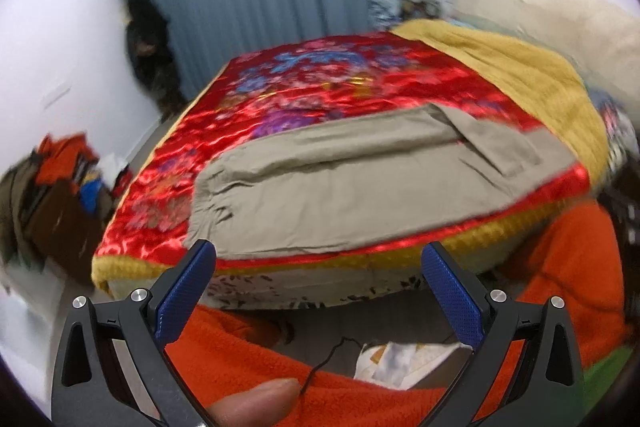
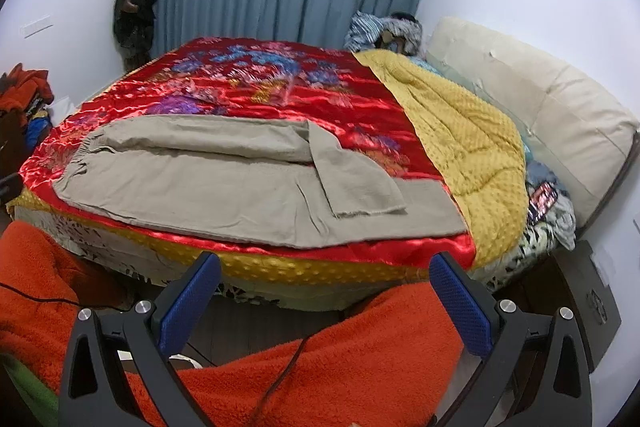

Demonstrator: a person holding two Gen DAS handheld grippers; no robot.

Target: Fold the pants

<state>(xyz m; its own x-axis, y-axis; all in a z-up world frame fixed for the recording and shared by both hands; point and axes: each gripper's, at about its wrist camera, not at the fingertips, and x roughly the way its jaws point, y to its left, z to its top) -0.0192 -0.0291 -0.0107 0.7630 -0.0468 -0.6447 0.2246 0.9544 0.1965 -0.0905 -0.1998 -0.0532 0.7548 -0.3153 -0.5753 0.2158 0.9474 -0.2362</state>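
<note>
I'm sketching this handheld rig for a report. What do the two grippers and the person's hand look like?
Both look alike. The left gripper and the right gripper each have two black angular arms with round silver bolt heads, ending in fingers with blue, finely dotted pads. A thin black cable trails below the right one. Of the hand, only a bare fingertip shows; no sleeve is visible.

I see matt beige woven cloth pants, glossy red satin bedspread, nubbly mustard blanket, fuzzy orange fleece, my claws matt black plastic, blue textured pads, shiny metal pins.
</note>
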